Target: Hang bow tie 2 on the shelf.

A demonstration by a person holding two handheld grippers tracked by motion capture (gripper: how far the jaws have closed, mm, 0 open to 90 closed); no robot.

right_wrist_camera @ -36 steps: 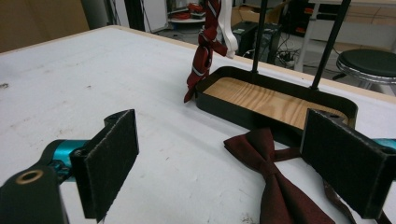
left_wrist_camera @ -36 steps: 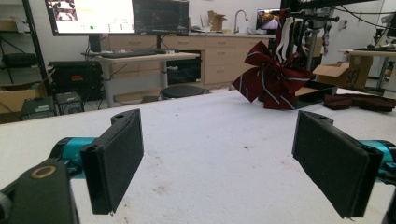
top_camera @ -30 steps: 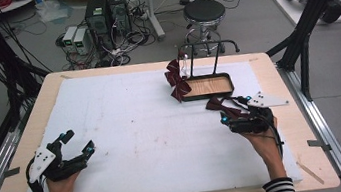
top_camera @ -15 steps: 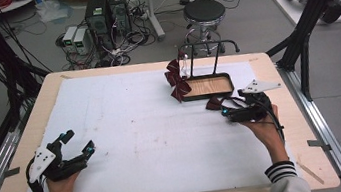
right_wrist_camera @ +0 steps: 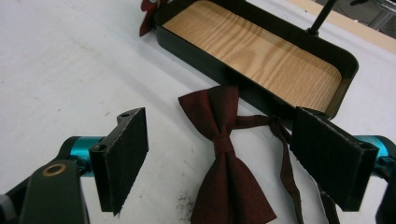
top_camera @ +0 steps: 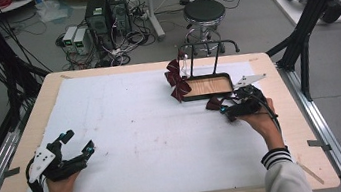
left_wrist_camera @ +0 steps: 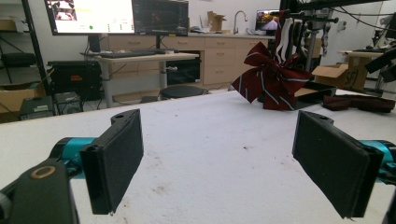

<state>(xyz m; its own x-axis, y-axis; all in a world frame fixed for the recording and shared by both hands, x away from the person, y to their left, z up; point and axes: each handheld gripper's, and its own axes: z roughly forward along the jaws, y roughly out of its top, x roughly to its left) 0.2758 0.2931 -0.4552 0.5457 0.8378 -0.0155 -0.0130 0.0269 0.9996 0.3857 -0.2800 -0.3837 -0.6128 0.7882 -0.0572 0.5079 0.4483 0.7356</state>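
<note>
- The right gripper (right_wrist_camera: 219, 158) hangs just above the dark maroon fabric bow tie (right_wrist_camera: 224, 163), its jaws spread wide with a black pad on either side of the cloth and nothing pinched between them.
- That bow tie lies flat on the white foam table cover (top_camera: 128, 132), just beside the near wall of the shallow black tray with a wood-grain floor (right_wrist_camera: 261, 51); its thin strap (right_wrist_camera: 280, 144) trails off toward the right-hand jaw.
- It looks light, limp and easily creased (nothing breakable about it), so it should sag and swing from whatever point is held.
- The tight centre knot (right_wrist_camera: 223, 142) seems the sensible place to grip: it is the thickest and firmest part, and the two wings would balance either side.
- A striped red ribbon bow (top_camera: 176, 80) already hangs at the tray's far end, by the black wire rack (top_camera: 203, 53).
- The left gripper (top_camera: 72, 145) rests well apart at the near left corner, jaws open and empty.
</note>
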